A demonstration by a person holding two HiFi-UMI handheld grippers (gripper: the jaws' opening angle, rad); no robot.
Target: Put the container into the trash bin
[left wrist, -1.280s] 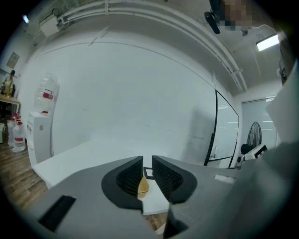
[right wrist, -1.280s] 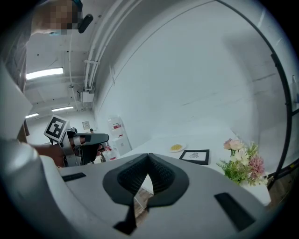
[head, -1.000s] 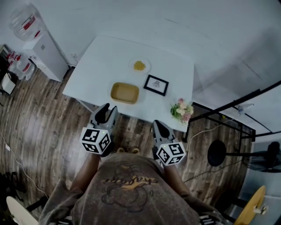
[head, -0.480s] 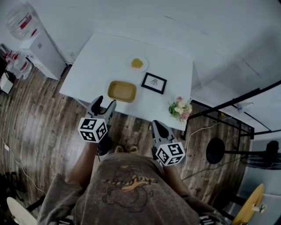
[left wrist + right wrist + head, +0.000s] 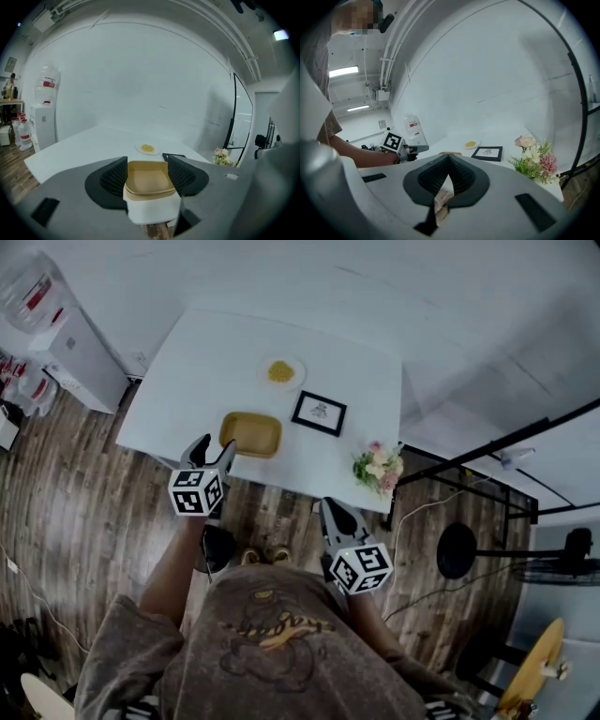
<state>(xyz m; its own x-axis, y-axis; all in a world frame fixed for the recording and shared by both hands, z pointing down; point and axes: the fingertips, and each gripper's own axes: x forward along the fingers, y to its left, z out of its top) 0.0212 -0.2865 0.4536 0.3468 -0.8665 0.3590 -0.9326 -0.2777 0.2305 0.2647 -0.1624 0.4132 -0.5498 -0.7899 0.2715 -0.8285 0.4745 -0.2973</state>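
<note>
A shallow tan container (image 5: 251,434) lies empty at the near edge of the white table (image 5: 202,362). My left gripper (image 5: 211,448) hovers at that edge, just left of the container, with its jaws spread wide. In the left gripper view the container (image 5: 146,180) shows straight ahead between the open fingers (image 5: 115,176), and neither pad touches it. My right gripper (image 5: 335,505) hangs lower, over the floor in front of the table. Its jaws meet at the tips in the right gripper view (image 5: 449,157), and nothing is held.
On the table behind the container stand a plate of yellow food (image 5: 281,371) and a black picture frame (image 5: 319,413), with flowers (image 5: 377,468) at the right corner. A water dispenser (image 5: 56,334) stands left; a black stand (image 5: 459,568) is on the right floor.
My left gripper has moved forward to the table edge beside the container and its jaws have opened wider. The right gripper has stayed put.
</note>
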